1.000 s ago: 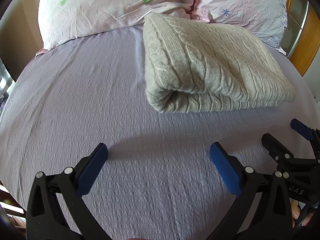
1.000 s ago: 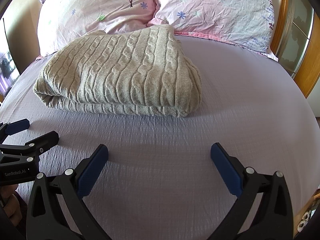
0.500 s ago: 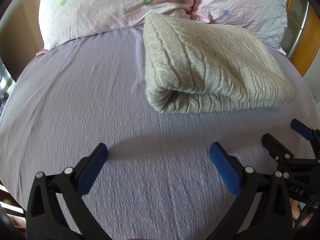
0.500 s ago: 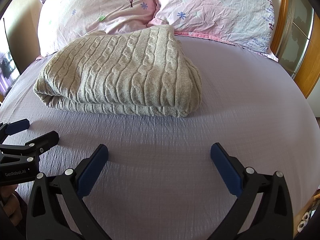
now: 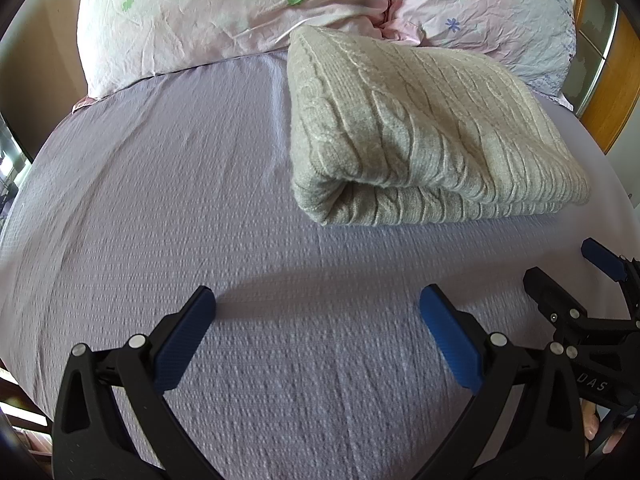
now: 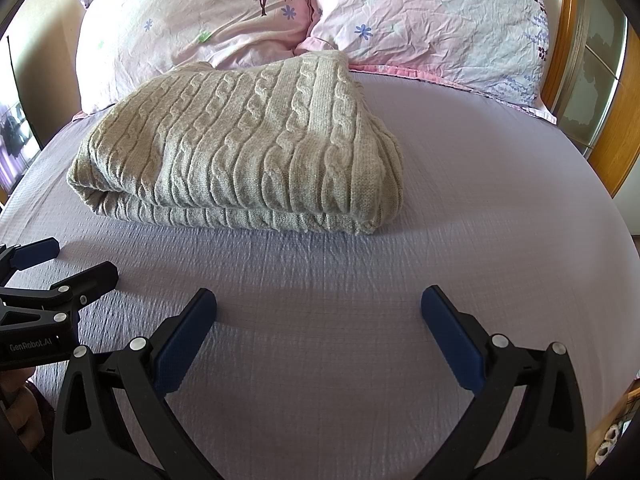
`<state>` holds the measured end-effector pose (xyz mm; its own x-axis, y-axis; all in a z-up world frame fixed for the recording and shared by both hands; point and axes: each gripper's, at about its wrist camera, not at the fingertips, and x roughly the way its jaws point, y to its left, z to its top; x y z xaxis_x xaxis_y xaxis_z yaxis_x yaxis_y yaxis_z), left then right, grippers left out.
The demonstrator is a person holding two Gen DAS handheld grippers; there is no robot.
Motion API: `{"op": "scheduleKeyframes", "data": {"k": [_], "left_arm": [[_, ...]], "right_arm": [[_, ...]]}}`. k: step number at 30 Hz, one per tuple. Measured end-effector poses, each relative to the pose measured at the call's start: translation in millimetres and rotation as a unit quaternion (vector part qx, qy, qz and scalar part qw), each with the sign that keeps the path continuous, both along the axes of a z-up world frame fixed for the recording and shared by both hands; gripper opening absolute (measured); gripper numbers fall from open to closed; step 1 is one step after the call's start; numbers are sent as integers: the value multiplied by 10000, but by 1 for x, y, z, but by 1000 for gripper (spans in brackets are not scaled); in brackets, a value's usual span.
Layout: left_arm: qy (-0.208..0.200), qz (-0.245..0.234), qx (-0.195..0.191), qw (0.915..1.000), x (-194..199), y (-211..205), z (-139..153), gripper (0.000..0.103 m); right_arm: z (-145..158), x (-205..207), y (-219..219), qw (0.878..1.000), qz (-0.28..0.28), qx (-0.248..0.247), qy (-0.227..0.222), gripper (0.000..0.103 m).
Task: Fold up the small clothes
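A beige cable-knit sweater (image 5: 420, 132) lies folded in a thick rectangle on the lilac bed sheet (image 5: 160, 184), close to the pillows. It also shows in the right wrist view (image 6: 248, 144). My left gripper (image 5: 318, 320) is open and empty, low over the sheet, in front of and left of the sweater. My right gripper (image 6: 319, 320) is open and empty, in front of the sweater's right end. Each gripper shows at the edge of the other's view: the right one (image 5: 568, 280), the left one (image 6: 60, 268).
Two pink floral pillows (image 6: 200, 20) (image 6: 440, 20) lie at the head of the bed behind the sweater. A wooden frame with glass panels (image 6: 592, 80) stands to the right. The sheet's (image 6: 500, 208) right edge drops off toward the floor.
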<state>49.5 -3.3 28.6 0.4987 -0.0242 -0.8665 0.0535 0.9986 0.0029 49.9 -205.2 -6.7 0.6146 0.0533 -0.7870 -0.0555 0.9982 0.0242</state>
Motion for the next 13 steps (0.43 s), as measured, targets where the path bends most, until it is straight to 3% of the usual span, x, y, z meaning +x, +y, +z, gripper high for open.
{"op": "scheduleKeyframes", "data": {"k": [13], "left_arm": [[-23,12,7,10000,0,0,1,101]], "right_arm": [[0,0,0,10000,-6,0,-2,102]]}}
